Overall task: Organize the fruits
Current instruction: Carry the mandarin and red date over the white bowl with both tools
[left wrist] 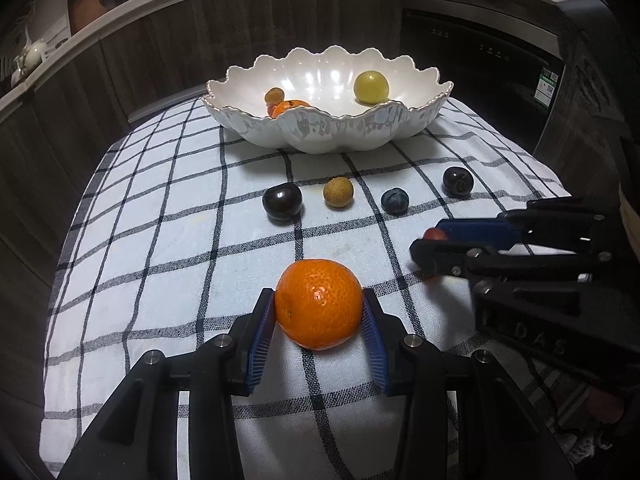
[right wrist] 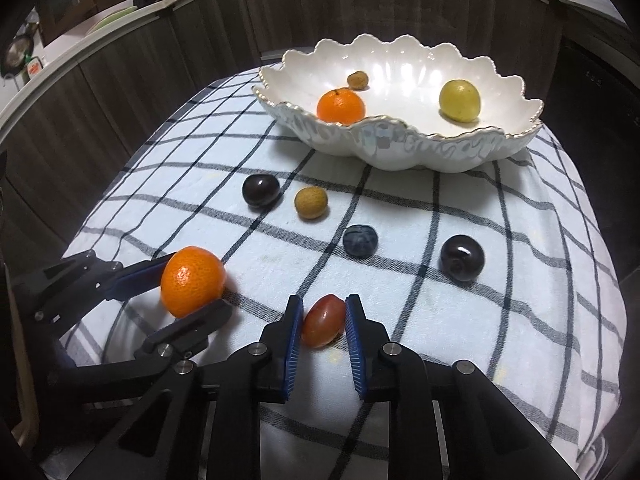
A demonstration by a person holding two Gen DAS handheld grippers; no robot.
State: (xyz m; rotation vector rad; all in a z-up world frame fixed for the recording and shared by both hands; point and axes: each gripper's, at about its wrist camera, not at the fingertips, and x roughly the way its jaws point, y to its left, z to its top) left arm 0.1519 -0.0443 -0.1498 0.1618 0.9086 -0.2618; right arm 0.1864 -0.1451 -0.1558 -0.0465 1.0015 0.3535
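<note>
The left gripper (left wrist: 319,306) was clamped on a mandarin (left wrist: 319,304) low over the checked cloth (left wrist: 160,220) — both blue pads pressed against its sides, while the right gripper (right wrist: 320,320) had its fingers closed around a small red tomato (right wrist: 323,321) resting on the cloth just beside. Ahead, the scalloped white bowl (right wrist: 400,152) held another mandarin (right wrist: 341,106), a yellow fruit (right wrist: 459,101) and a small brown one (right wrist: 357,80) — two dark plums (right wrist: 261,191), a longan (right wrist: 311,202) and a blueberry (right wrist: 360,241) lay loose between

bowl (right wrist: 400,152) behind — three fruits inside | four fruits (right wrist: 360,241) in row before it, on cloth (right wrist: 520,300)
</note>
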